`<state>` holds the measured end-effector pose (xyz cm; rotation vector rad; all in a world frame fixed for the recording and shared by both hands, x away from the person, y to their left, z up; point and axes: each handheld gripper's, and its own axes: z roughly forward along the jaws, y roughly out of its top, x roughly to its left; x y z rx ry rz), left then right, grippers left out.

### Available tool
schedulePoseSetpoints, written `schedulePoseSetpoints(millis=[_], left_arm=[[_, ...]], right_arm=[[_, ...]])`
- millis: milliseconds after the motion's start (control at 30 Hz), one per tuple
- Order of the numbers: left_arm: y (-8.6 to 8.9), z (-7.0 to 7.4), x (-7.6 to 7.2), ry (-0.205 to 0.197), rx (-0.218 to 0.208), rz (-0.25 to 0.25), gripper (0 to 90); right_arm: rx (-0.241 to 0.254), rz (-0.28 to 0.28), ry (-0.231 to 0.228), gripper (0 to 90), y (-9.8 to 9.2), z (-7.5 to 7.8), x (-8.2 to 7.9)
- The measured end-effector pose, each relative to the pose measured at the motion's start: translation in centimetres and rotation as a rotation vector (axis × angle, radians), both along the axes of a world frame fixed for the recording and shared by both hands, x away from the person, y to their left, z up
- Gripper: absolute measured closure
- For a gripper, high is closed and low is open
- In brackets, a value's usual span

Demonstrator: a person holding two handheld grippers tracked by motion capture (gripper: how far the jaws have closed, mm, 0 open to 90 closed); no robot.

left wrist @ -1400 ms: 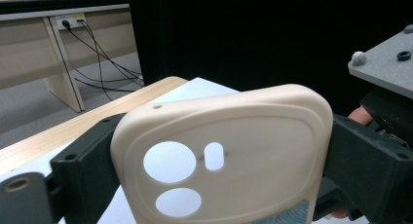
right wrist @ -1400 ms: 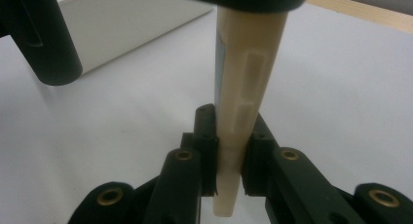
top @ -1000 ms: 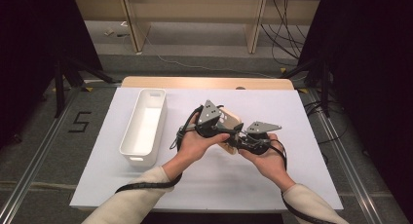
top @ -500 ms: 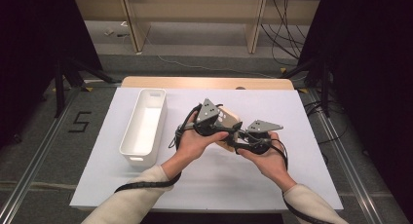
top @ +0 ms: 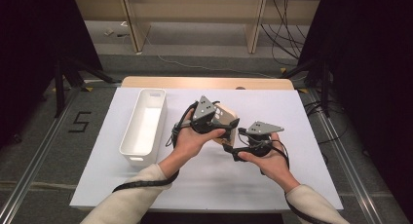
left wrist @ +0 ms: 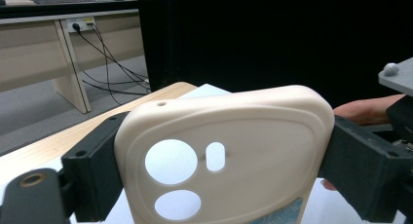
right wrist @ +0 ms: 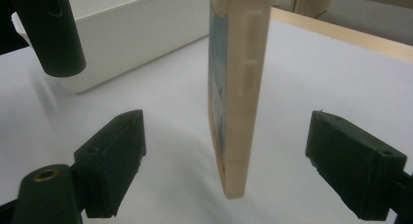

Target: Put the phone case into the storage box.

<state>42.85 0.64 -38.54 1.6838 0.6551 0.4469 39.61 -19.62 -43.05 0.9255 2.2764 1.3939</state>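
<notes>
Between left tongs (left wrist: 214, 175) – phone case (left wrist: 229, 151) clamped; right tongs (right wrist: 238, 170) just opening (case between, untouched).

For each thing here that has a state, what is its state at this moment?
Phone case: held off the table, clamped by its two long edges.
Left tool: shut on the phone case.
Right tool: open; jaws have just been opening, the case's end between them, untouched.
Bin: upright, empty.
</notes>
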Motion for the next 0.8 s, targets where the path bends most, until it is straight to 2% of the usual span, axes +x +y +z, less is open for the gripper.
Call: schedulePoseSetpoints(millis=[800], left_arm=[[2.0, 1.5, 0.1, -0.025, -0.016, 0.049, 11.2]], right_arm=[[0.022, -0.017, -0.031, 13.5, -2.0, 0.4, -0.6]])
